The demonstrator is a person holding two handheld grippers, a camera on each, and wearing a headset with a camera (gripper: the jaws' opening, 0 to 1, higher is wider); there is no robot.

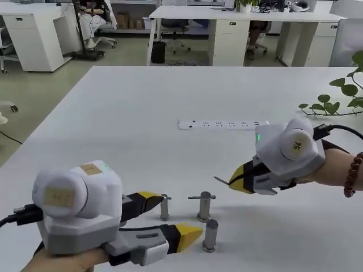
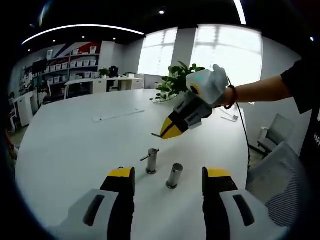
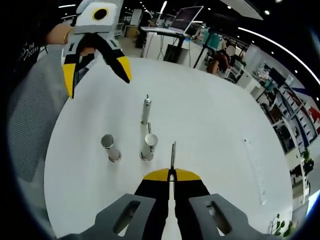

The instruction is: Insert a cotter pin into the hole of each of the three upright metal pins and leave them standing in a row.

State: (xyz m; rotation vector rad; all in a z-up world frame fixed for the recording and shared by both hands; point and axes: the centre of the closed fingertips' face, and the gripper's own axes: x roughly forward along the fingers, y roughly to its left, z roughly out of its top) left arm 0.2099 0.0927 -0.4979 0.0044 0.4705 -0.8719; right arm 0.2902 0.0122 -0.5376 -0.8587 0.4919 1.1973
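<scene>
Three upright metal pins stand close together on the white table. The left pin and the middle pin each carry a cotter pin through the top. The nearer pin has a bare top, and it stands bare in the right gripper view too. My left gripper is open, its yellow tips either side of the left pin's base. My right gripper hovers right of the pins, shut on a thin cotter pin that points toward them. In the left gripper view the bare pin stands between my open jaws.
A white power strip lies across the table's middle. A leafy plant reaches in at the right edge. Beyond the table are desks, office chairs and a seated person.
</scene>
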